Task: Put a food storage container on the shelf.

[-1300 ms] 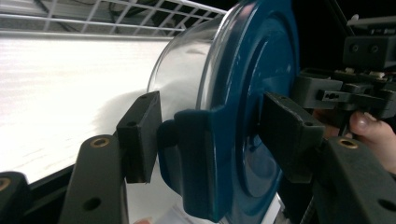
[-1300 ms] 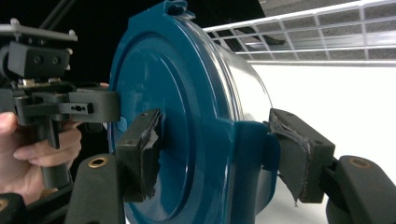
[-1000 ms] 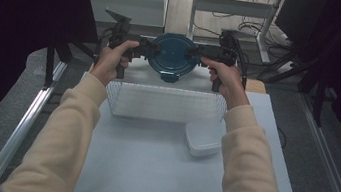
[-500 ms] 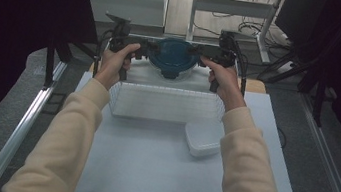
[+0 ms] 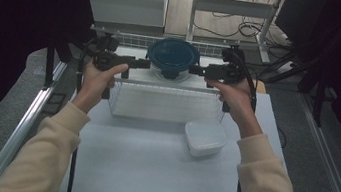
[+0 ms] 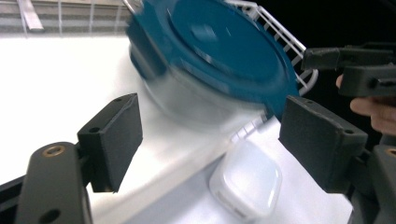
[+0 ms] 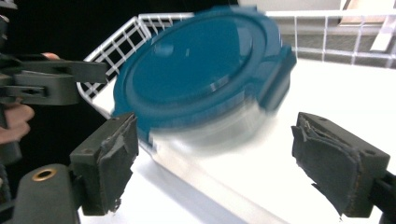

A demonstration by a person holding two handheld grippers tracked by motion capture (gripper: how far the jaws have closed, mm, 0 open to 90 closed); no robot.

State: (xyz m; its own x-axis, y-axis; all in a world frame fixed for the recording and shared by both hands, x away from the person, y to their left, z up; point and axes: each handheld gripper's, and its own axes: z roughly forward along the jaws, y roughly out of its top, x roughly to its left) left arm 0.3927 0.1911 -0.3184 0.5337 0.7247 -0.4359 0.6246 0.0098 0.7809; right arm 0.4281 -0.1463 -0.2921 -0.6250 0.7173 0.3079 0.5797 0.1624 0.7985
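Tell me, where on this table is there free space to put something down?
The near half of the table is bare, between the sleeves, below the wire basket and left of the white box. It is crowded at the far edge around the blue-lidded container.

Cream long sleeves (image 5: 48, 144) are worn on both forearms, with soft ribbed cuffs at the wrists. The left claw (image 5: 143, 63) and the right claw (image 5: 193, 70) are made of black, angular parts, and a black cable (image 5: 247, 81) is looped from the right one. In the left gripper view, flat matte pads (image 6: 114, 135) with small holes are seen, and a brass ring (image 6: 53, 150) is set in the arm. In the right gripper view, the pads (image 7: 114, 156) are worn and frayed at the edges.
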